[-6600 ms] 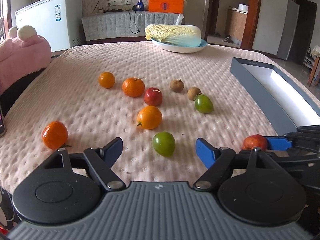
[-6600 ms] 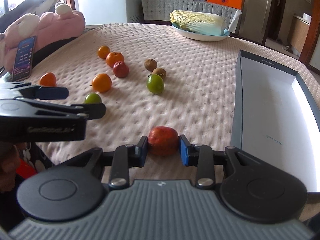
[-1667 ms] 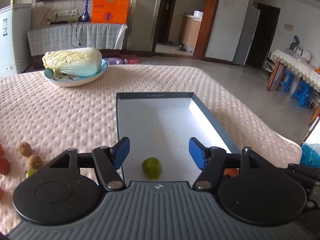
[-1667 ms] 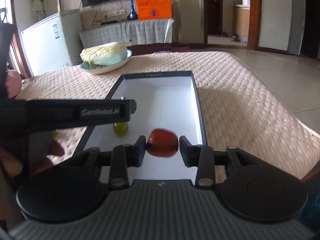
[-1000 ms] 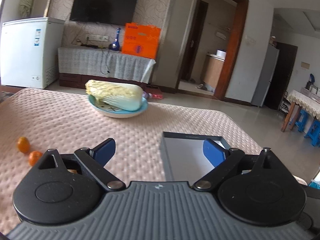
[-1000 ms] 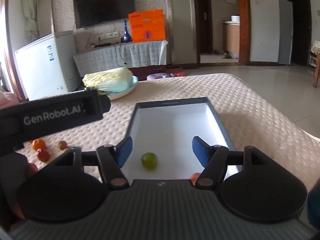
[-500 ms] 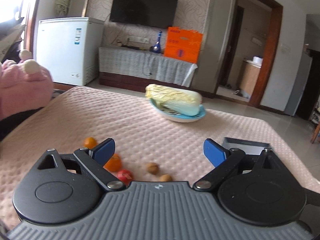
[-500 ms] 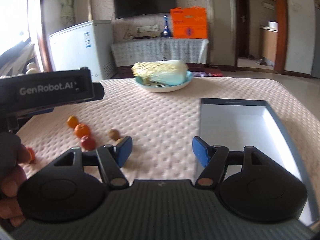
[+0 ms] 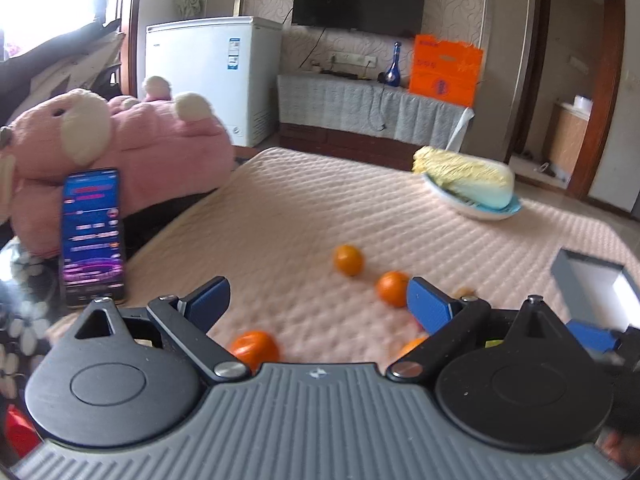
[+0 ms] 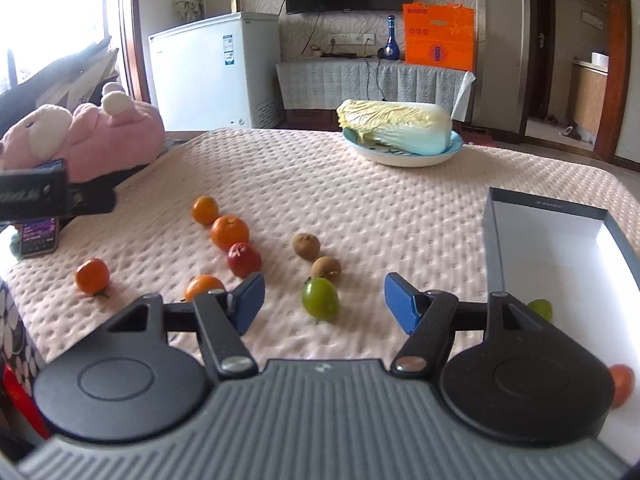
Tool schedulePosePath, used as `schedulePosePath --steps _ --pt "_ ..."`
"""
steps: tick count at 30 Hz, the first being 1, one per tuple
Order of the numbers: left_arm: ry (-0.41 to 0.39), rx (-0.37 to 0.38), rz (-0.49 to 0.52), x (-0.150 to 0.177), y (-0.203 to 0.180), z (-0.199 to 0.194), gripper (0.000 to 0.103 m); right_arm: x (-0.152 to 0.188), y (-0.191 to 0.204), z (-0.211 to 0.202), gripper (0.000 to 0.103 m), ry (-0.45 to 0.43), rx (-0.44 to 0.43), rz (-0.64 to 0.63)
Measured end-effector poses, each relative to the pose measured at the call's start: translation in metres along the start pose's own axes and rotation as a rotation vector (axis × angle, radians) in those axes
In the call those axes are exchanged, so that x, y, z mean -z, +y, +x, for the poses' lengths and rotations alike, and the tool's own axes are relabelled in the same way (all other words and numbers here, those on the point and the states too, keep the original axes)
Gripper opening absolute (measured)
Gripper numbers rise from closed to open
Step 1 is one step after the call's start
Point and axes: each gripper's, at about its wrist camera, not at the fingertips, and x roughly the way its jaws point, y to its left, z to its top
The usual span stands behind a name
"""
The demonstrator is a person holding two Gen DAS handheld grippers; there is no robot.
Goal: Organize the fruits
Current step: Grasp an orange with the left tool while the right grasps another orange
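Both grippers are open and empty above the pink quilted table. My right gripper [image 10: 324,300] hovers near a green fruit [image 10: 320,300]. Beyond it lie two brown fruits [image 10: 306,246], a red fruit [image 10: 244,259] and several oranges [image 10: 229,232]. The grey box [image 10: 496,236] at the right holds a green fruit [image 10: 541,309] and a red fruit [image 10: 622,384]. My left gripper [image 9: 318,304] hangs over the left side, with an orange [image 9: 256,350] just under it and two oranges [image 9: 349,259] ahead. The box corner [image 9: 576,276] shows at its right.
A plate with a napa cabbage [image 10: 396,128] sits at the table's far side. A pink plush toy [image 9: 120,152] and a phone [image 9: 94,236] stand at the left edge. A white freezer [image 10: 212,68] and a cabinet stand behind.
Both grippers have swung left, away from the box and toward the fruit on the table. The red fruit and the green fruit lie in the box since the releases.
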Motion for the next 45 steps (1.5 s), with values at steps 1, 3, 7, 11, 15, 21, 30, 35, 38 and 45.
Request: schedulePosePath --steps 1,3,7,11,15,21,30,35,38,45 --pt "0.008 -0.004 0.017 0.003 0.007 0.000 0.097 0.000 0.002 0.000 0.068 0.002 -0.007 0.004" --pt "0.018 -0.006 0.062 0.007 0.018 0.003 0.097 0.001 0.004 0.000 0.068 0.006 -0.033 0.012" --pt "0.031 -0.053 0.147 0.013 0.034 0.013 0.097 0.005 0.021 0.004 0.068 0.019 -0.086 -0.039" --pt "0.136 0.022 0.120 0.017 0.048 0.034 0.097 0.008 0.036 0.011 0.068 0.032 -0.128 -0.060" --pt "0.178 0.031 0.103 0.020 0.057 0.046 0.097 0.010 0.053 0.017 0.068 0.037 -0.177 -0.084" --pt "0.210 0.048 0.121 0.023 0.058 0.059 0.094 0.011 0.065 0.032 0.067 0.058 -0.161 -0.110" --pt "0.241 0.093 0.118 0.025 0.062 0.070 0.069 0.010 0.071 0.049 0.053 0.080 -0.141 -0.105" --pt "0.251 0.108 0.158 0.027 0.054 0.073 0.058 0.011 0.075 0.054 0.041 0.096 -0.146 -0.113" --pt "0.253 0.094 0.179 0.029 0.050 0.075 0.058 0.012 0.079 0.053 0.041 0.093 -0.137 -0.146" --pt "0.237 0.095 0.173 0.028 0.047 0.078 0.043 0.009 0.071 0.045 0.040 0.098 -0.144 -0.125"
